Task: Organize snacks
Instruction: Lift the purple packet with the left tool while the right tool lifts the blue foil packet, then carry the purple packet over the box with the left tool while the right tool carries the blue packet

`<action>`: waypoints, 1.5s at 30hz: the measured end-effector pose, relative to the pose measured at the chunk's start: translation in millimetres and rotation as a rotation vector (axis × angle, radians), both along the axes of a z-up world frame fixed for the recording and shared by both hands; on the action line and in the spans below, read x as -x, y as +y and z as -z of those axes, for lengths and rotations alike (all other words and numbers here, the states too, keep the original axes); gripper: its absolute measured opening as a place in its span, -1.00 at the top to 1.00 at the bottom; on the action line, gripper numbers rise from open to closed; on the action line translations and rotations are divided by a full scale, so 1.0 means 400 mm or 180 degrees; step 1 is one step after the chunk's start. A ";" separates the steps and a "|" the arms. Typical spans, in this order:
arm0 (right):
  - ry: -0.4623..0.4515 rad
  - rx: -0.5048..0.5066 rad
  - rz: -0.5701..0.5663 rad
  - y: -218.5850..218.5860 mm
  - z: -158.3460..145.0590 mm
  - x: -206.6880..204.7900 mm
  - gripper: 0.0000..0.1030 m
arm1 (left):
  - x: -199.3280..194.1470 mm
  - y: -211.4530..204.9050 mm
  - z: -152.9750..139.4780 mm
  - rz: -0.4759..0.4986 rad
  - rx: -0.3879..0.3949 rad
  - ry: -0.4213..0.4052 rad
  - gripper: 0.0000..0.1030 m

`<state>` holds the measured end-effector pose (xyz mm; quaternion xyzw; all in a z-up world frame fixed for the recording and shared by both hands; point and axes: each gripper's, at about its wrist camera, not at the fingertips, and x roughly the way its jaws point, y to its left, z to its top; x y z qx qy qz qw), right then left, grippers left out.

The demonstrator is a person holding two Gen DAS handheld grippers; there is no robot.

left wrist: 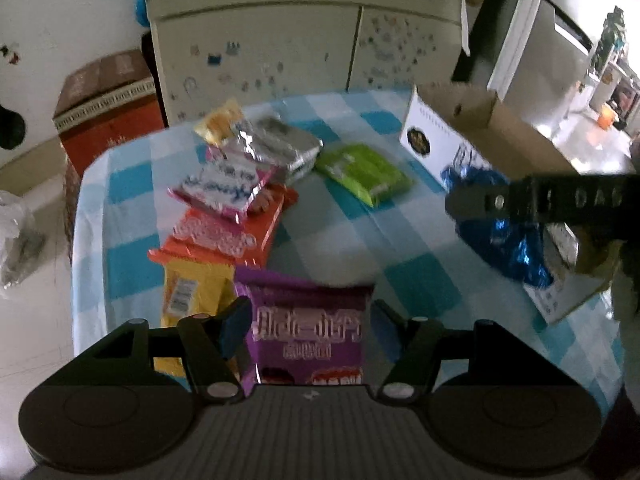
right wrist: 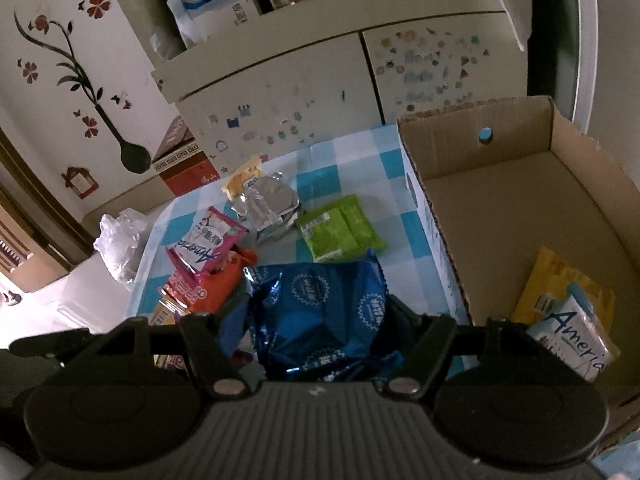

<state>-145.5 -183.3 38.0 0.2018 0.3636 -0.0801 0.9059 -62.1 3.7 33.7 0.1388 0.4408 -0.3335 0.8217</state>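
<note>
Snacks lie scattered on the blue-and-white checked tablecloth [left wrist: 344, 216], and you have two of them in your claws. Your right gripper [right wrist: 316, 328] is clamped on a crinkled blue foil bag [right wrist: 320, 312]; the pads press into both of its sides, and the bag sits just left of the cardboard box [right wrist: 500, 200], beside its white outer wall. In the left wrist view the same bag [left wrist: 500, 224] hangs under the dark finger [left wrist: 520, 200] of that gripper, in front of the box [left wrist: 472, 120].

Your left gripper [left wrist: 308, 328] has a purple packet [left wrist: 308, 320] between its blue pads, which press against the packet's two edges. The packet lies flat at the near edge of the table.

Inside the box, at its near right corner, rest a yellow packet [right wrist: 560, 288] and a white packet with blue lettering [right wrist: 576, 336] lying partly on top of it.

On the cloth to the left, a pink-and-white packet [left wrist: 224, 188] lies on an orange packet [left wrist: 228, 236], which overlaps a yellow packet [left wrist: 192, 292] beside the purple one. Farther back sit silver foil packs [left wrist: 280, 148] with a pale yellow packet [left wrist: 218, 120] touching them. A green packet [left wrist: 364, 174] lies alone between the silver packs and the box.

Behind the table stands a cream cabinet [right wrist: 320, 92] covered with small stickers.
</note>
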 end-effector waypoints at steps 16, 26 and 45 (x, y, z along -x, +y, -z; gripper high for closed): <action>0.0026 -0.0007 -0.0048 0.007 0.002 0.003 -0.39 | 0.010 -0.040 0.097 0.0069 -0.0359 0.0005 -0.42; -0.0031 0.0006 -0.0035 0.007 -0.005 0.005 -0.39 | 0.024 -0.038 0.014 -0.0007 0.0011 -0.0122 -0.37; -0.0405 0.0100 0.0109 -0.039 -0.103 0.039 -0.39 | 0.015 -0.075 -0.044 -0.0153 0.0326 -0.0417 -0.37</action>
